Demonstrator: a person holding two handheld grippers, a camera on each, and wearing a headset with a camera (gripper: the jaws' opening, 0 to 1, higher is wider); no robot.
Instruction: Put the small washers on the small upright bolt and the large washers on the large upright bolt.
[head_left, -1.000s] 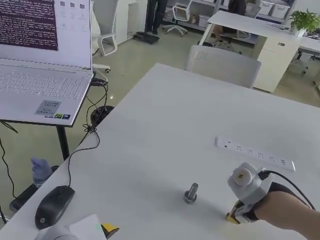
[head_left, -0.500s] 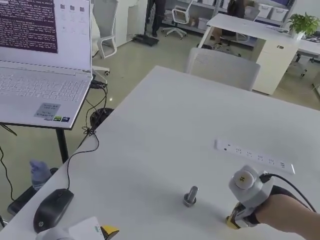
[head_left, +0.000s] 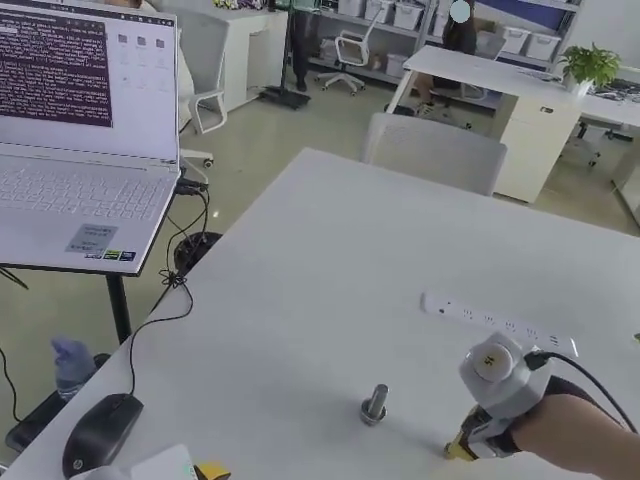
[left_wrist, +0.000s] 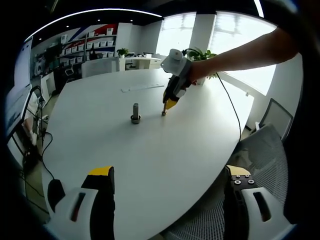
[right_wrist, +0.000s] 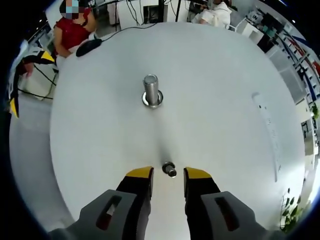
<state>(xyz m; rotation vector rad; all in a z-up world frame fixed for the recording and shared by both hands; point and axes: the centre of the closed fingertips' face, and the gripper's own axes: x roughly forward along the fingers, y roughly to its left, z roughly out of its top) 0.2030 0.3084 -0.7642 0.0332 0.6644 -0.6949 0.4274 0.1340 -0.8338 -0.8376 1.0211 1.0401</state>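
Note:
The large upright bolt (head_left: 374, 404) (right_wrist: 151, 91) (left_wrist: 135, 113) stands on the white table (head_left: 330, 260) with a ring at its base. The small upright bolt (right_wrist: 169, 169) (left_wrist: 163, 113) stands to its right, just ahead of my right gripper (right_wrist: 169, 176) and in the narrow gap between its yellow tips. That gripper is open and points down at the table (head_left: 458, 450) (left_wrist: 170, 102). My left gripper (left_wrist: 170, 172) is wide open with nothing between its jaws, held near the table's near edge; one yellow tip of it (head_left: 208, 470) pokes in at the bottom left.
A white power strip (head_left: 497, 322) lies beyond the bolts. A black mouse (head_left: 100, 432) sits at the table's left corner with its cable running off the edge. An open laptop (head_left: 80, 190) stands on a side stand to the left. A grey chair (head_left: 430, 150) is at the far edge.
The head camera has tilted and shifted a little. The right gripper stays by the small bolt; nothing else has visibly moved.

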